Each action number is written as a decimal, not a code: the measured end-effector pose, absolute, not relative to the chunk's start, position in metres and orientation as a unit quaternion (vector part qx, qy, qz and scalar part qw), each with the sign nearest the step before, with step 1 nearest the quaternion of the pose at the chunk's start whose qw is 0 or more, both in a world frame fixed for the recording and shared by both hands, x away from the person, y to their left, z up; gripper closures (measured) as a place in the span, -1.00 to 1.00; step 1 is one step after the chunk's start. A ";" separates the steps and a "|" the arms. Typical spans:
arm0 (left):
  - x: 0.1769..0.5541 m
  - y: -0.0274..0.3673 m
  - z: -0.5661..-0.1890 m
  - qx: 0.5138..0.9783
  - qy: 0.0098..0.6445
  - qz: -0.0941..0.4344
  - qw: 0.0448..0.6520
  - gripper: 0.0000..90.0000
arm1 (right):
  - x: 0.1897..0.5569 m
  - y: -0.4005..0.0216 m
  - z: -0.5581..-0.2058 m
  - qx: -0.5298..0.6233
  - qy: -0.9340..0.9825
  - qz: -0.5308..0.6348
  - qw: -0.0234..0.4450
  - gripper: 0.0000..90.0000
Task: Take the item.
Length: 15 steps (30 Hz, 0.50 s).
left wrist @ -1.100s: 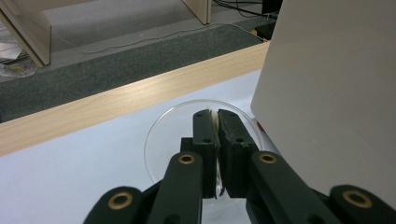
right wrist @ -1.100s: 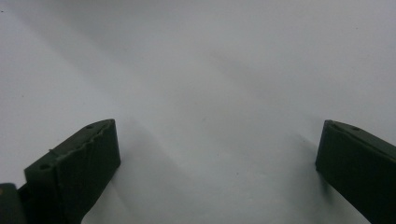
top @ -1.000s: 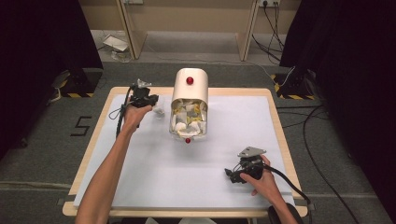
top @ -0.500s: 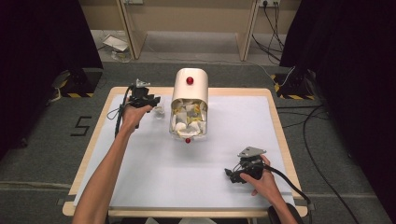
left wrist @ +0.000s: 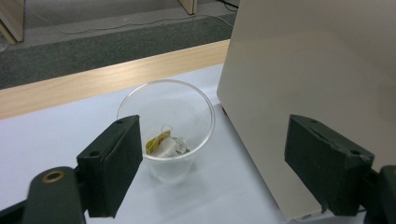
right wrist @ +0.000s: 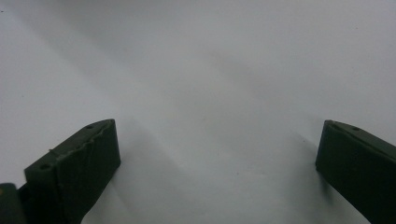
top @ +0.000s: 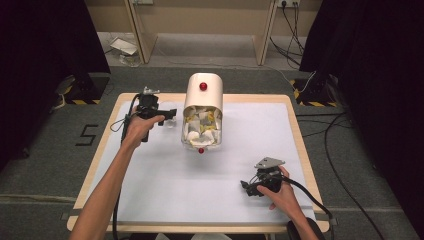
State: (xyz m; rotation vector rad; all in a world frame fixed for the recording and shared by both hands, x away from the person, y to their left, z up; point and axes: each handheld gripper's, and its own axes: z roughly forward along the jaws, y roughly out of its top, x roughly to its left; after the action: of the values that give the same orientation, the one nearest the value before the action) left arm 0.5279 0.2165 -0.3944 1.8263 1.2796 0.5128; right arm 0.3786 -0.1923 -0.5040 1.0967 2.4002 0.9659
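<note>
A clear plastic cup stands on the white table top, with a few wrapped pieces at its bottom. My left gripper hovers just above and in front of it. Its jaws have just been opening and now stand wide, with nothing pressed between them. In the high view the left gripper is at the far left, beside the cup. A cream round-topped container with red knobs lies next to it, full of wrapped pieces. My right gripper rests open near the front right, and its own view shows the gripper over bare table.
The cream container's flat side stands close to the right of the cup. The table's wooden edge runs behind the cup. White table surface lies between the two hands. Cables trail on the floor at the right.
The left hand has shifted slightly beside the cup. The right hand and the cream container have stayed put.
</note>
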 end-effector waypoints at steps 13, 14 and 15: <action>0.502 0.230 -0.404 0.722 0.511 0.203 0.419 -0.67 | 0.379 -0.192 -0.504 0.384 0.842 0.340 0.165 -0.99; 0.500 0.230 -0.404 0.722 0.510 0.202 0.422 -0.67 | 0.379 -0.192 -0.504 0.385 0.842 0.340 0.165 -0.99; 0.497 0.231 -0.405 0.722 0.509 0.201 0.423 -0.67 | 0.379 -0.192 -0.504 0.385 0.842 0.340 0.165 -0.99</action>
State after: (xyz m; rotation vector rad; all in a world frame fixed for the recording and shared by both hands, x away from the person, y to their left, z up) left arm 0.4969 0.2309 -0.4050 1.8067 1.2750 0.5026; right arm 0.3788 -0.1923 -0.5041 1.0953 2.3994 0.9672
